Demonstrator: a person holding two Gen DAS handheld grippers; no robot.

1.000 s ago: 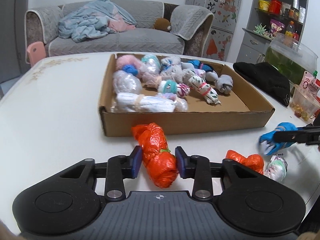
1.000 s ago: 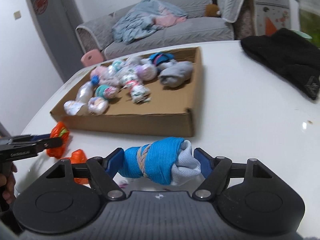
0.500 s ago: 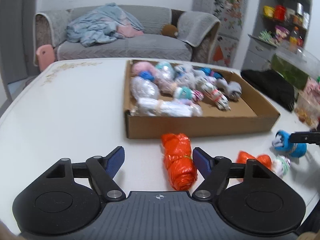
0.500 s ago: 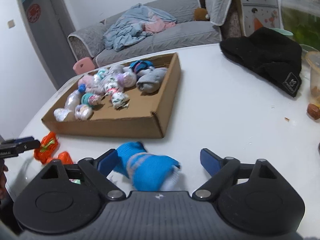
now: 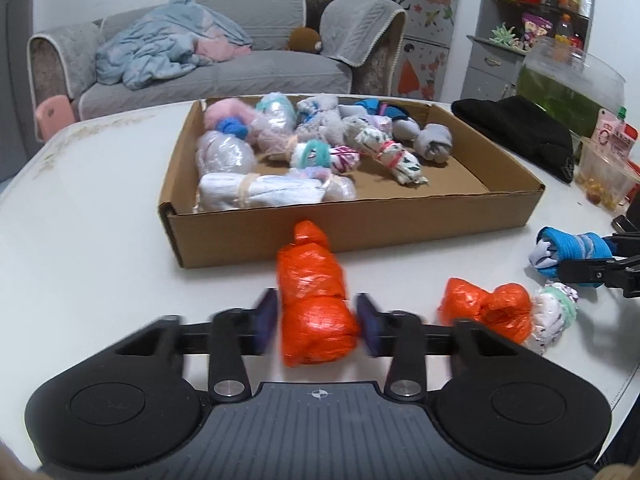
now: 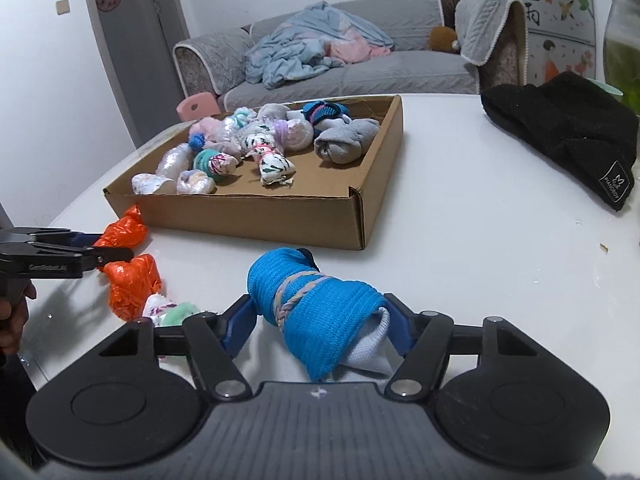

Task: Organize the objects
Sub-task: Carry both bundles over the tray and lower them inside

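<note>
— Began with the biggest thing: saw the white table (image 5: 80, 240) filling both views?

— Did. Found a shallow cardboard box (image 5: 360, 224) lying open on it toward the far side, packed along its left and back with bundled socks and plastic-wrapped rolls. Left bare cardboard showing at the near right corner.

— Noticed anything to the right of the box?

— Spotted a black knitted hat (image 5: 520, 132) lying on the table, apart from the box's right wall.

— And lower down, on the left?

— Caught the left gripper (image 5: 317, 322) low over the table, just in front of the box's front wall, with pads pressed against both sides of an orange bundle (image 5: 316, 292). Looked clenched on it, though blurred. Saw the bundle's knotted tip close to the box wall; couldn't tell whether touching.

— On the right?

— Found the right gripper (image 6: 318, 324) grasping a blue sock roll (image 6: 316, 308), bound with a twisted band, with a pale end poking out by the right pad. Sat on the near side of the box, close to its front right corner.

— Left anything loose?

— Counted two things lying on the table between the grippers: a second orange bundle (image 5: 486, 312), and, touching it, a small white-and-green sock roll (image 5: 554, 312)
</note>
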